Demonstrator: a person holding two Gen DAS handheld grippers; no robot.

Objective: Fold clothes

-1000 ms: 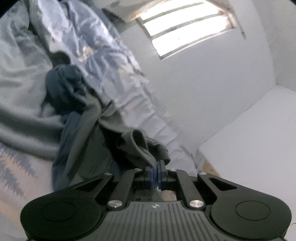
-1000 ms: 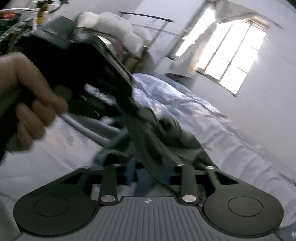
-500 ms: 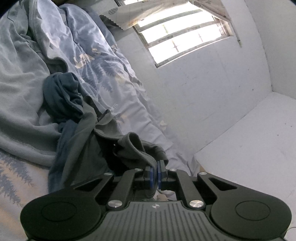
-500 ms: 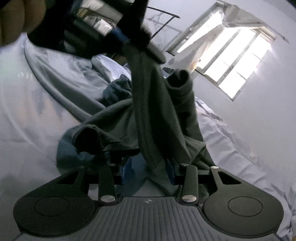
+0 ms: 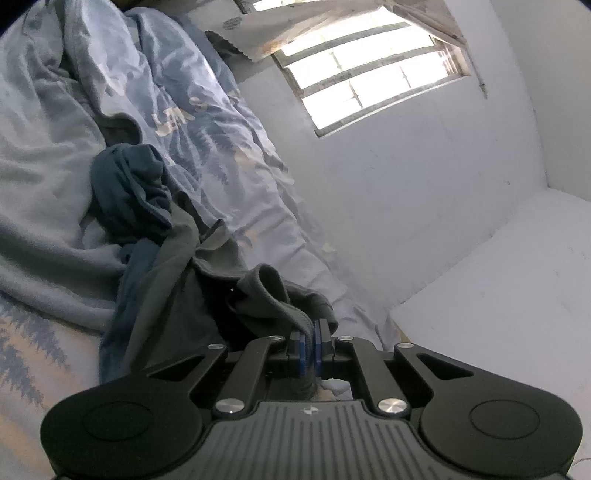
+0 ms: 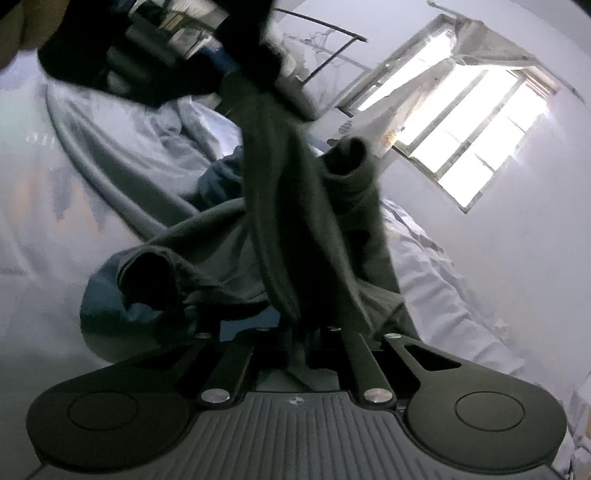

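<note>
A dark grey-green garment (image 5: pixel 173 295) hangs off the bed, and my left gripper (image 5: pixel 309 334) is shut on its rolled hem. In the right wrist view the same garment (image 6: pixel 295 221) drops in a long fold from the left gripper (image 6: pixel 225 66) at the top. My right gripper (image 6: pixel 299 332) is closing its jaws on the lower end of that fold, and the cloth fills the gap between them. A sleeve opening (image 6: pixel 147 273) gapes at the left. A crumpled blue garment (image 5: pixel 129 192) lies behind on the bedding.
Pale blue rumpled bedding (image 5: pixel 55 147) covers the bed. A barred window (image 5: pixel 369 70) sits in the white wall, and a white flat surface (image 5: pixel 498 295) is at the right. A person's hand (image 6: pixel 14 33) shows at the top left of the right wrist view.
The right gripper came in under the left one and its jaws went from wide apart to closed on the hanging fold. The left gripper kept its grip and stayed put.
</note>
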